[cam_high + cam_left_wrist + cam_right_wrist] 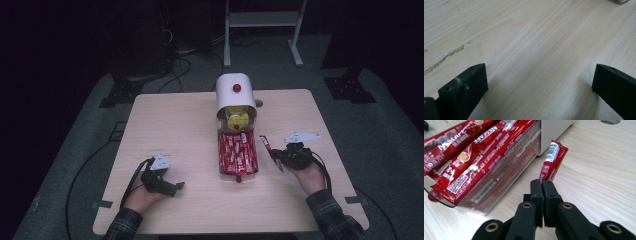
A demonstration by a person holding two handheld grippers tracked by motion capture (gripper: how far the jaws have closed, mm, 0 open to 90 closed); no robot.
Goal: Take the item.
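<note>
A clear drawer (238, 171) full of red Nescafe stick packets (237, 152) stands pulled out from a white dispenser box (235, 92) at the table's middle; the drawer (506, 180) and its packets (471, 152) lie at the left in the right gripper view. My right gripper (541, 182) is shut on the end of one red stick packet (552, 161), which points up and away just right of the drawer. From above, that packet (266, 146) sticks out of the right gripper (276, 156). My left gripper (176, 188) rests low at the front left, open (540, 77) over bare wood.
The light wooden table (190, 120) has bare room left and right of the dispenser. Yellow items (237, 119) sit inside the dispenser above the drawer. A white-legged stand (262, 30) and black cables (180, 60) are on the floor behind the table.
</note>
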